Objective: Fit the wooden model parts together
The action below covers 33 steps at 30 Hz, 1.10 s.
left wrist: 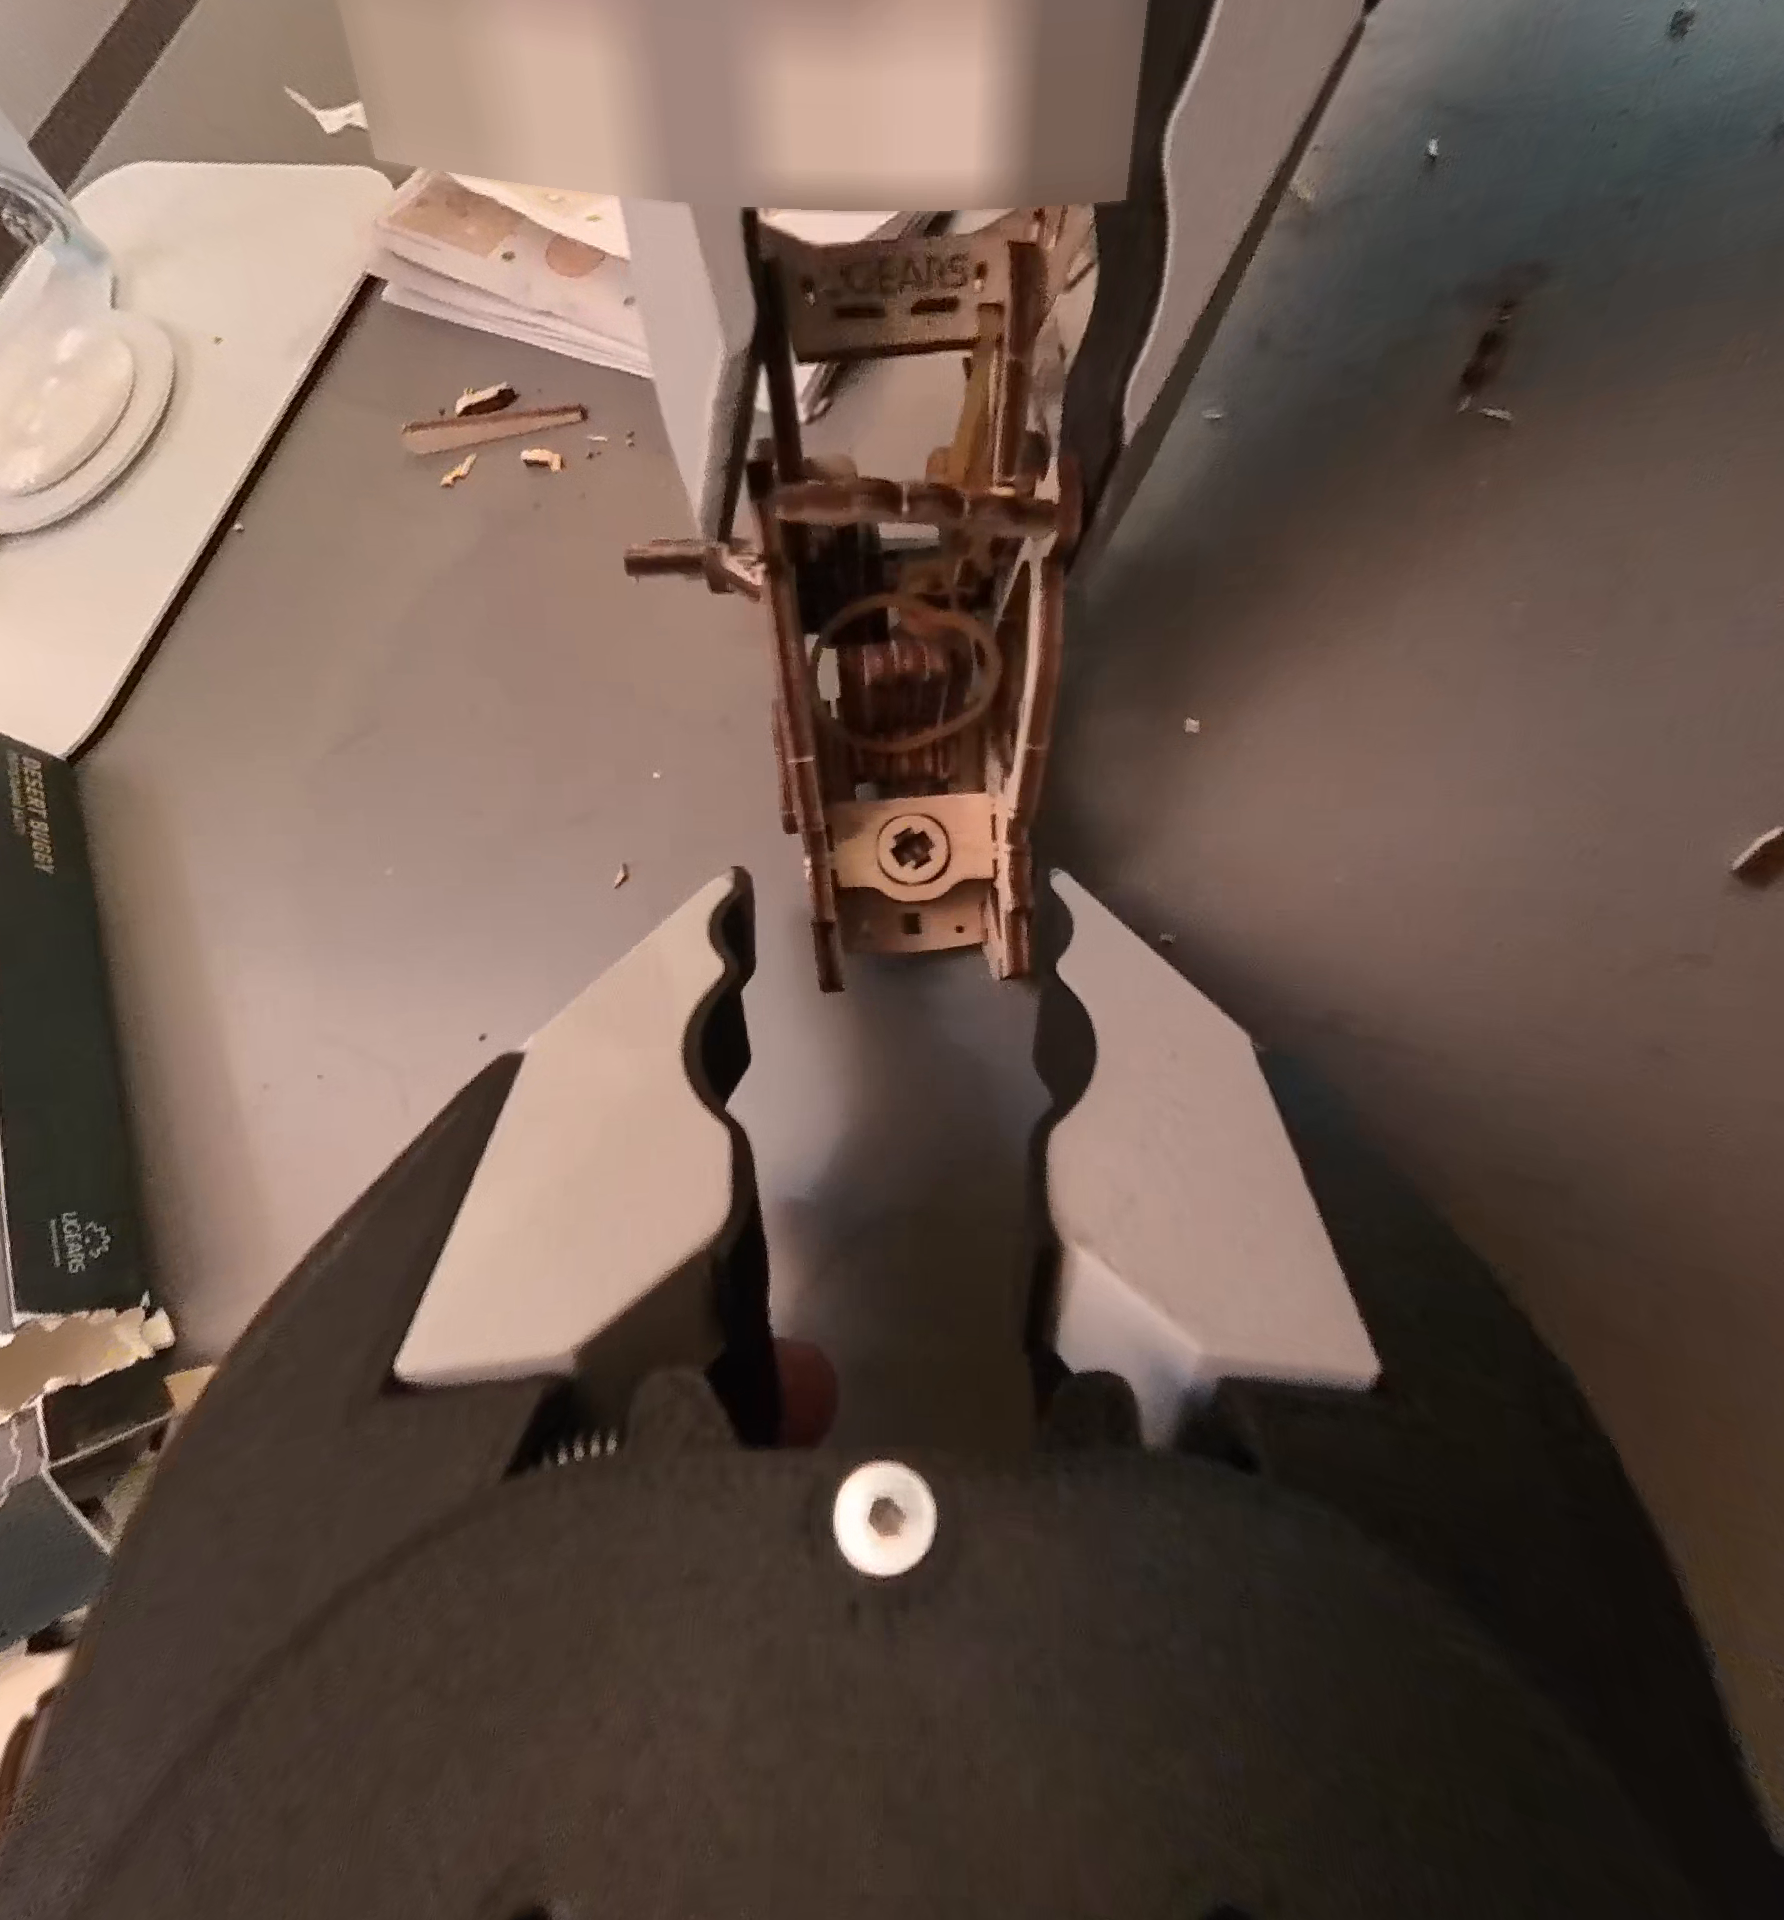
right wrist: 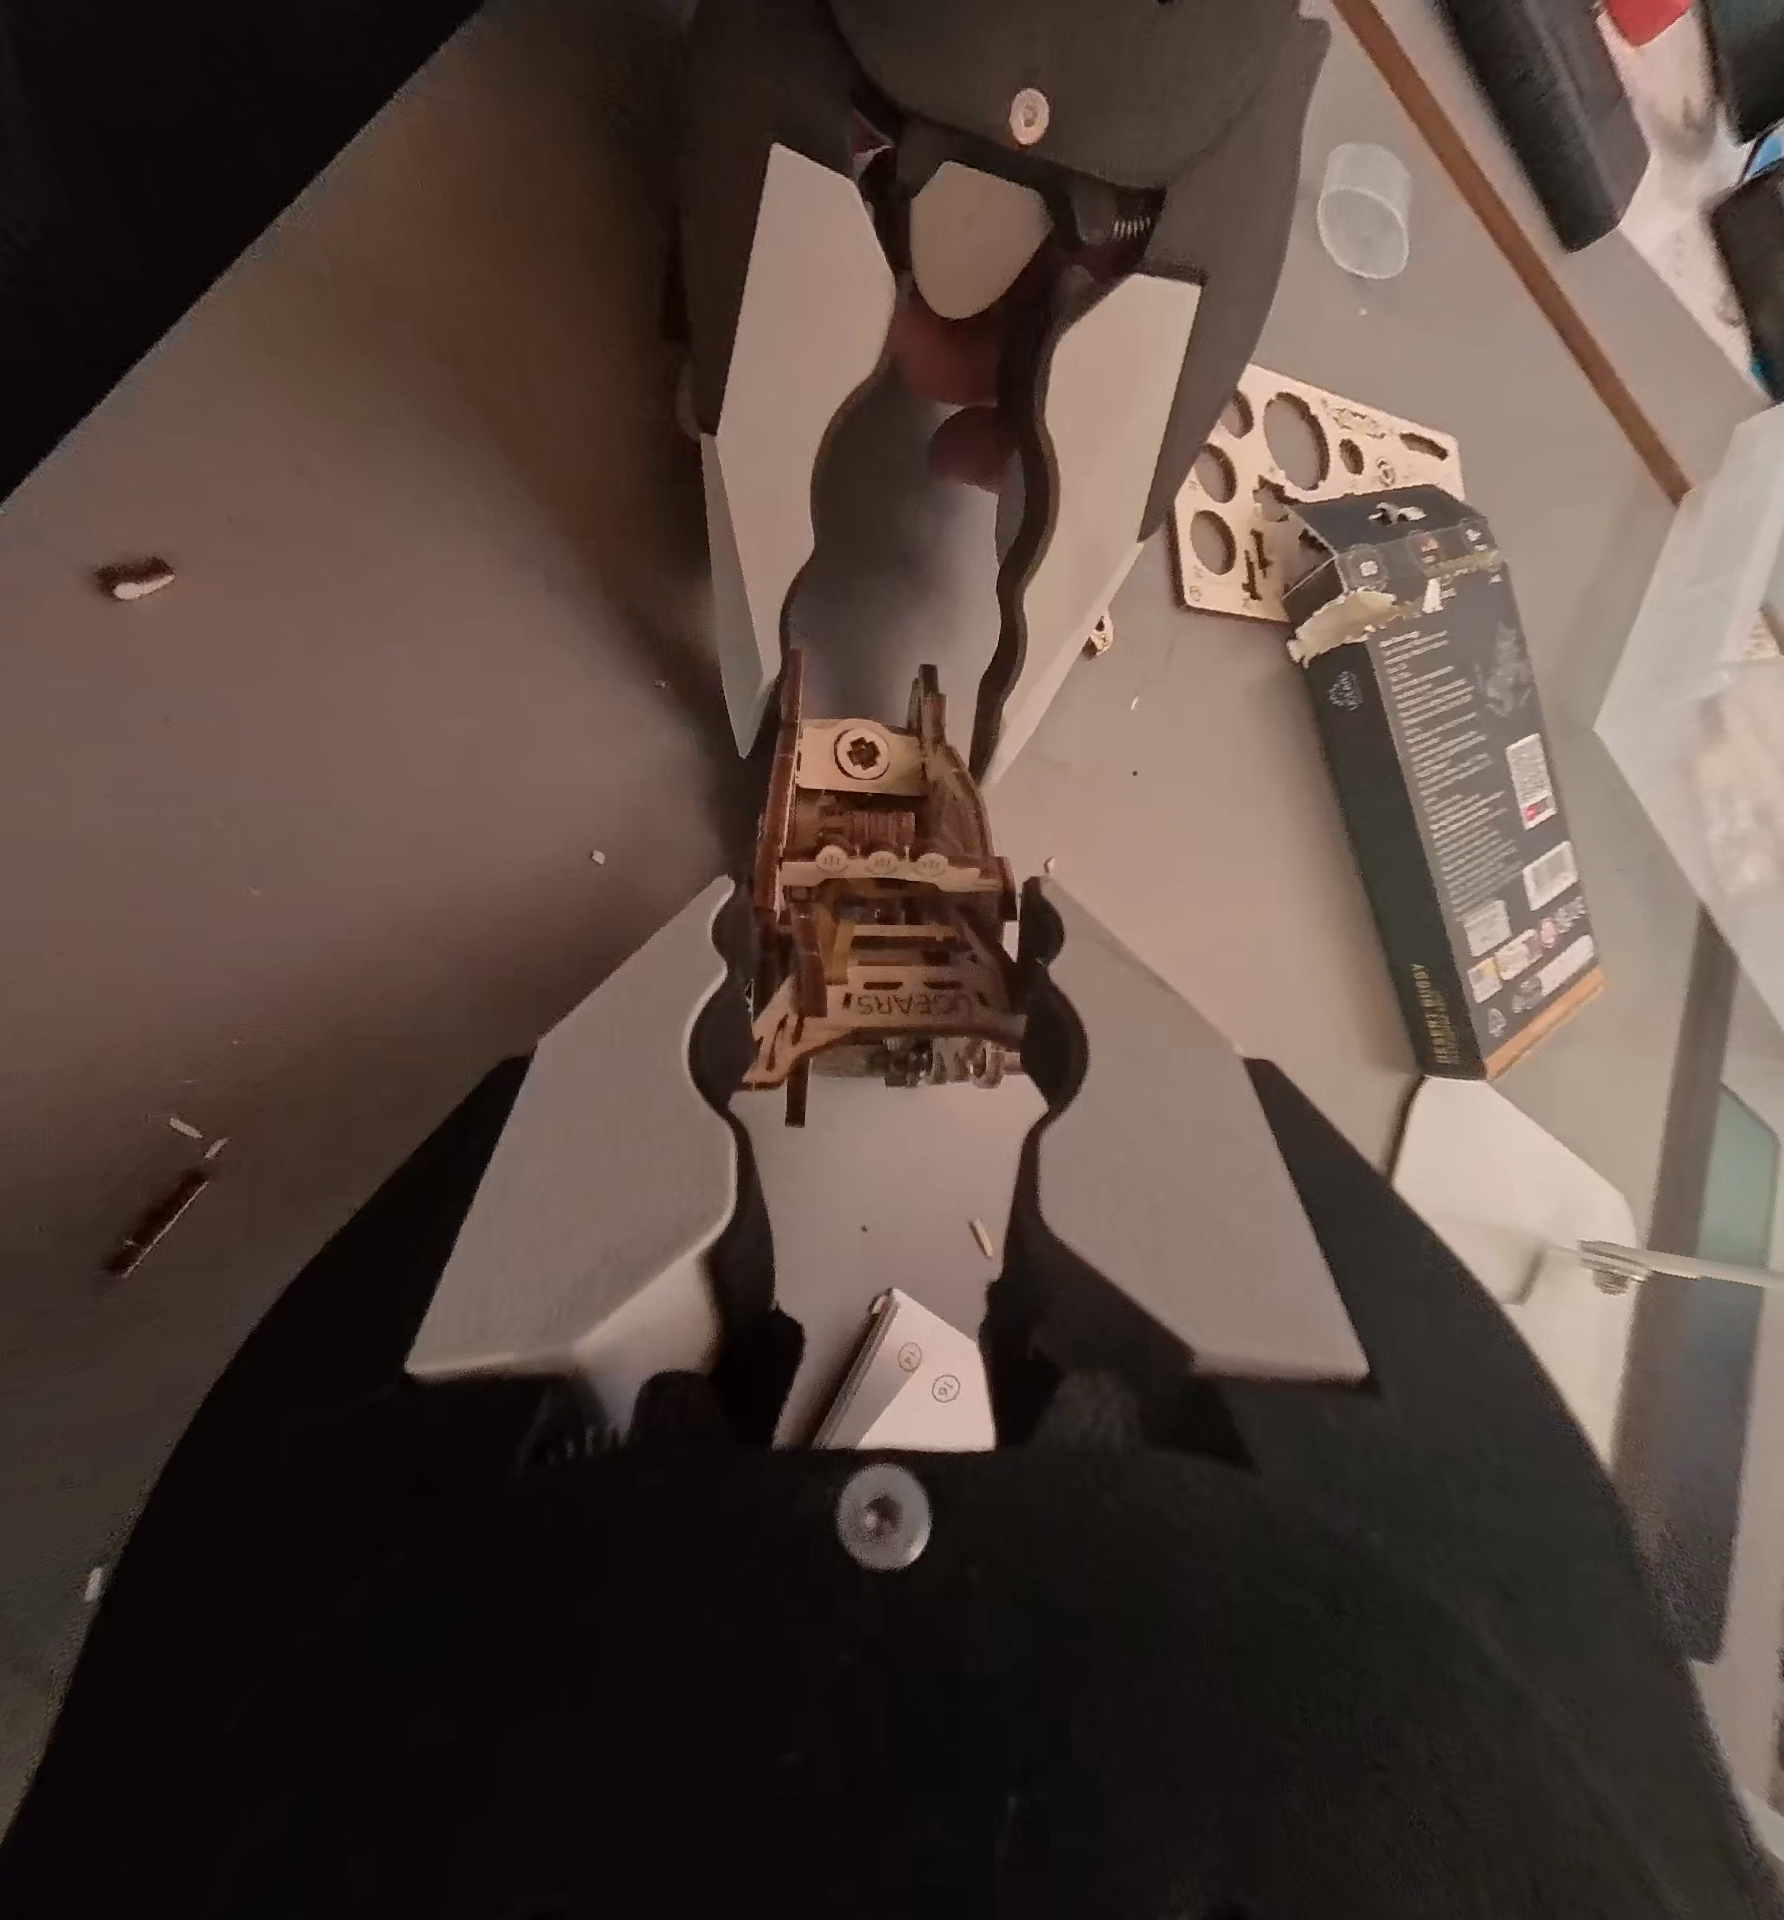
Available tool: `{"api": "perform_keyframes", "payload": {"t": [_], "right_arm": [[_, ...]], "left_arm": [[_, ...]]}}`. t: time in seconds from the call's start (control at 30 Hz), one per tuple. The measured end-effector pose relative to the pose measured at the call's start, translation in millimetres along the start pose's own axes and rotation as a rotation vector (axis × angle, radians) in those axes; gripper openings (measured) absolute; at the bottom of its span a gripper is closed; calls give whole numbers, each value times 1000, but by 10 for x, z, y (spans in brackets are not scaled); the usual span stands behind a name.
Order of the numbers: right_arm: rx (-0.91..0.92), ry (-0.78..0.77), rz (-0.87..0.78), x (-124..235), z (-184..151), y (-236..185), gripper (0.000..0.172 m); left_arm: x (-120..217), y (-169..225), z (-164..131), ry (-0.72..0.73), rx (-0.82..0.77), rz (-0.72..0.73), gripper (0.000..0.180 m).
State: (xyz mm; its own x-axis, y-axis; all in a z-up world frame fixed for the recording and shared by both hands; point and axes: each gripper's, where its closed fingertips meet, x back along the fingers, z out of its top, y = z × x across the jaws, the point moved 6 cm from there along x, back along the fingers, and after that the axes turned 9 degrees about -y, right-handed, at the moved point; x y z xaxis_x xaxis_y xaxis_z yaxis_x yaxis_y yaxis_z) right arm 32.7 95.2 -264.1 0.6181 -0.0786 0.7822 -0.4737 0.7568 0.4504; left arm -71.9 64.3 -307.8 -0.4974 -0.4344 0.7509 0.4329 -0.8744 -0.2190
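Left wrist view: the left gripper is seen spread wide, its two pale fingers standing apart with nothing pressed between them. The near end of the wooden model lies just beyond the fingertips, clear of both pads. The model is set on a grey table, extending away from the camera, with stacked gears and a thin loop visible inside its frame. Its far end is flanked by the fingers of the right gripper, partly covered by a blurred patch. Wood scraps are scattered to the far left; a dark printed box with a torn flap lies at the near left edge. A white board and a stack of paper sheets are found farther left.

Right wrist view: the right gripper is closed on the wooden model, both dark pads pressed against its sides. The left gripper is seen opposite, its fingertips bracketing the model's far end without a clear hold. A punched-out wooden sheet and the dark printed box lie to the right, with a translucent plastic container at the right edge. A small clear cup stands far right.
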Motion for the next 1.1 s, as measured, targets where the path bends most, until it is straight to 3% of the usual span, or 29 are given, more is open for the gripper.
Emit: {"api": "perform_keyframes", "payload": {"t": [0.03, 0.1, 0.4, 0.57, 0.67, 0.93, 1.1], "right_arm": [[14, -2, -21, 5, 7, -15, 47], [42, -16, -78, 10, 10, -23, 47], [131, -45, -213, 32, 31, -108, 47], [21, -13, -208, 58, -2, -67, 49], [-44, -5, -192, 136, -13, -2, 72], [5, -25, -205, 134, -14, -29, 56], [-21, -27, -211, 101, -47, -34, 53]], "left_arm": [[1, 0, 0, 2, -6, 3, 51], [0, 3, -3, 2, -27, 19, 40], [-2, 6, 9, 23, -135, 127, 38], [-3, -6, 29, 31, -143, 148, 38], [-10, -17, 25, 24, -169, 183, 38], [40, -66, 78, 43, -274, 352, 38], [28, -63, 79, 39, -279, 352, 38]]}}
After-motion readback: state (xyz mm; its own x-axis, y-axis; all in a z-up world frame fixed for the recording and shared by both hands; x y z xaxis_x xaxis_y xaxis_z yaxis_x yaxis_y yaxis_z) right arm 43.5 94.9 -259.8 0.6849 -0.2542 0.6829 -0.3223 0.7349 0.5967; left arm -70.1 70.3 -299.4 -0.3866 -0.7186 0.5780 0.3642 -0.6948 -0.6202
